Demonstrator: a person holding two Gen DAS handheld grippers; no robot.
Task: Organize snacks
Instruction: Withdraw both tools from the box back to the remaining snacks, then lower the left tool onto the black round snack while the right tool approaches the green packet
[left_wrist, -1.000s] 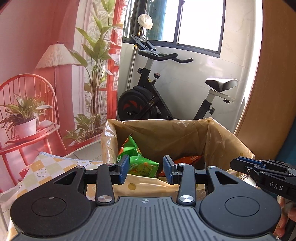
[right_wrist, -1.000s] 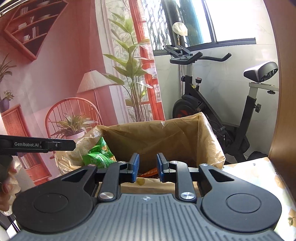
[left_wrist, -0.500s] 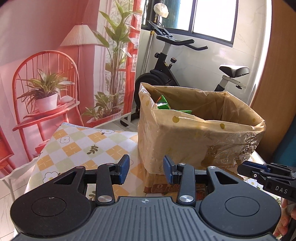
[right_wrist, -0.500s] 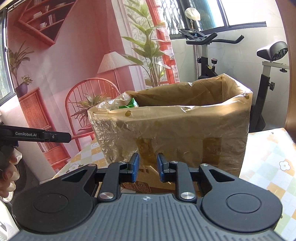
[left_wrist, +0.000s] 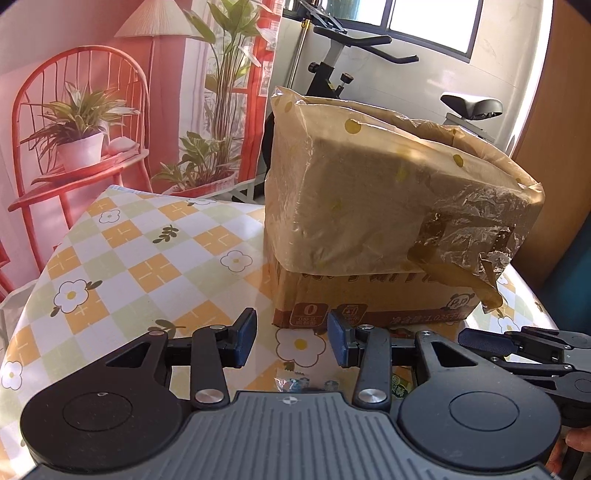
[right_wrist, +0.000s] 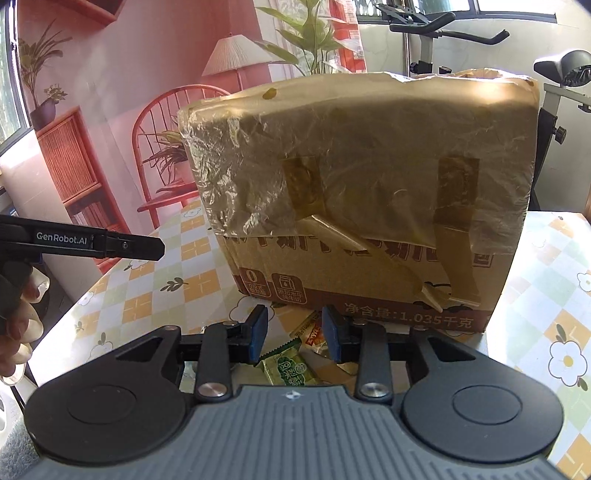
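A cardboard box lined with a yellowish plastic bag stands on the checked tablecloth; it also fills the right wrist view. Its inside is hidden from both views. My left gripper is open and empty, low over the table in front of the box's near left corner. My right gripper is open and empty, just above a green snack packet and other small packets lying in front of the box. A small packet shows under the left gripper's body.
The table with the flower-checked cloth drops off at its left edge. An exercise bike stands behind the box. The right gripper shows at the left view's right edge, and the left gripper at the right view's left edge.
Both grippers have pulled back and dropped from above the box opening to table level in front of it. The right jaws have widened. The snacks inside the box have gone out of sight.
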